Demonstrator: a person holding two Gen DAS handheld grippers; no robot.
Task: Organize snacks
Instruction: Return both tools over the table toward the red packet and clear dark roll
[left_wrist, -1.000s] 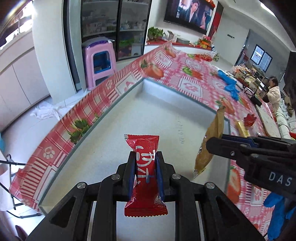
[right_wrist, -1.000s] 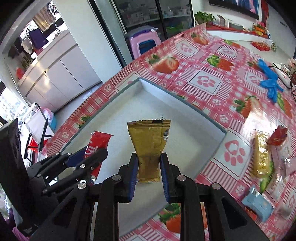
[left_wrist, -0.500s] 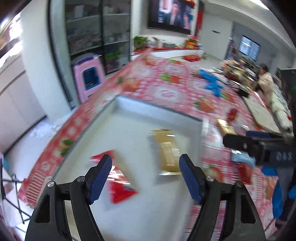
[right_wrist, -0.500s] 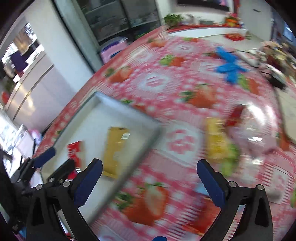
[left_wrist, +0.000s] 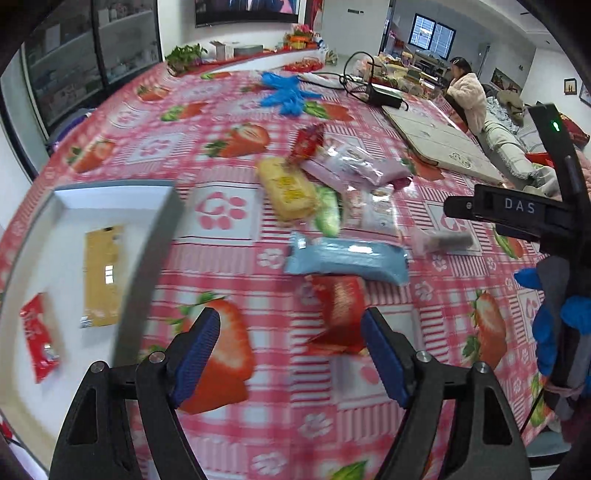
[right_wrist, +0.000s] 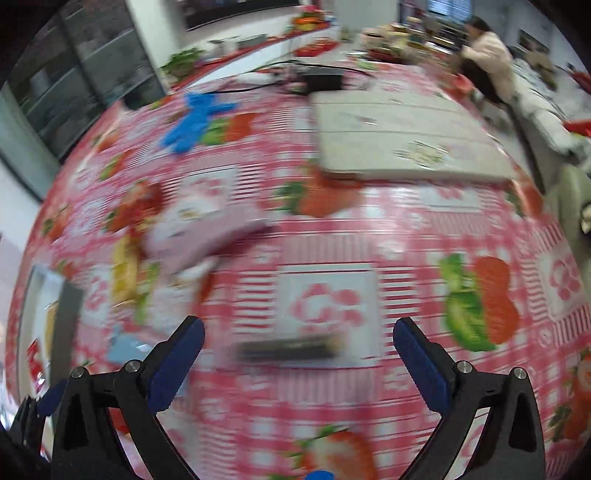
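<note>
My left claw (left_wrist: 290, 330) and right claw (right_wrist: 295, 341) both gape apart now, having let go of the red packet (left_wrist: 38, 338) and gold packet (left_wrist: 101, 275). Both lie flat in the white tray (left_wrist: 147, 258), long axes running away from me, while the claws have swung toward the tabletop (left_wrist: 229, 229) snack pile.

Both wrist cameras look forward and down along their fingers from close above the counter (left_wrist: 229, 122), sharing the tray (left_wrist: 147, 266) edge and snack pile (left_wrist: 325, 192)
</note>
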